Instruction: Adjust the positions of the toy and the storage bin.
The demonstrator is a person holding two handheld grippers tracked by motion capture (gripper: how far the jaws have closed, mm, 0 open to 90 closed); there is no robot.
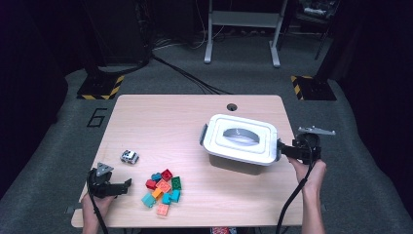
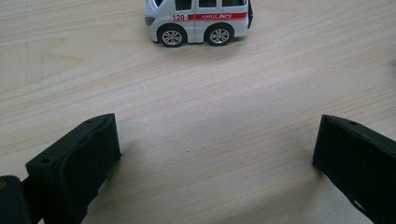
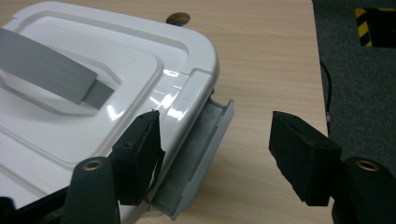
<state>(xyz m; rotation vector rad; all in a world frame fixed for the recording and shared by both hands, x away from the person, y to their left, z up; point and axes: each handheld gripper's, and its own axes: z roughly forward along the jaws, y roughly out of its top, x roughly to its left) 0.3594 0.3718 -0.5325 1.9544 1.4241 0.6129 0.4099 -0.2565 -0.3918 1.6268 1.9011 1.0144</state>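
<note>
Looking down from the high view, we see a pale wooden worktop [image 1: 160, 122] with a white storage box [image 1: 239, 144] standing right of centre; its white lid [image 1: 241, 139] is on and a grey handle [image 1: 239, 136] lies across the lid's recess. We find the right gripper [image 1: 285, 149] at the box's right end, held in the person's right hand [image 1: 309, 170], with its cable trailing toward the near edge. In the right gripper view, its jaws stand apart with nothing clamped between them: one jaw lies against the lid's rim [image 3: 187, 100], just beside the grey side latch [image 3: 201, 158], which hangs swung outward from the box, while the other jaw hovers over bare wood, clear of the latch. We cannot tell whether the nearer jaw actually presses on the lid. The left gripper [image 1: 124, 186] rests low near the worktop's front left corner in the person's left hand [image 1: 97, 197]. In the left gripper view, its jaws are spread wide with only bare wood between them, and a white toy ambulance [image 2: 198, 21] with a red stripe stands well ahead of them, untouched. Between the two hands, near the front edge, lies a loose cluster of toy building bricks [image 1: 163, 189] in red, green, teal and orange.
</note>
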